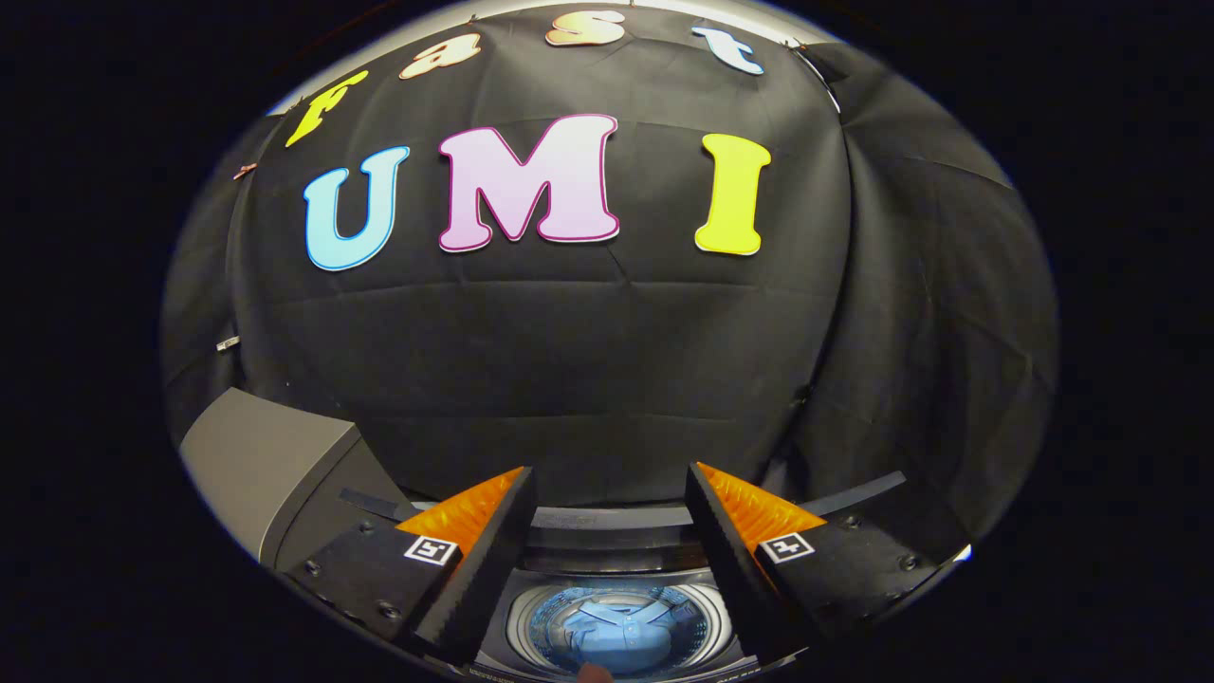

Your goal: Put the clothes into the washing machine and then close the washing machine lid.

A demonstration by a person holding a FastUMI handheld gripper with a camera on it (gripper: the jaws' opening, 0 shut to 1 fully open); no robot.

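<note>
Two fingers of the gripper [607, 531] standing spread wide, released, grasping nothing, hanging above the open washer. Starting at nine o'clock from the fingers: grey, slab-shaped washing machine lid [266, 455] tilting upright, well apart from the drum. Moving rightward, between the fingers and lying below them at six o'clock: round, shiny metal drum of the grey top-loading washing machine [616, 520], holding a light blue buttoned shirt [616, 634] crumpled at its bottom. Showing at the drum's near rim, a small blurred fingertip-like spot, too unclear for telling. Rising beyond the fingers at twelve o'clock and curving toward three o'clock: black cloth booth wall [588, 360].
</note>
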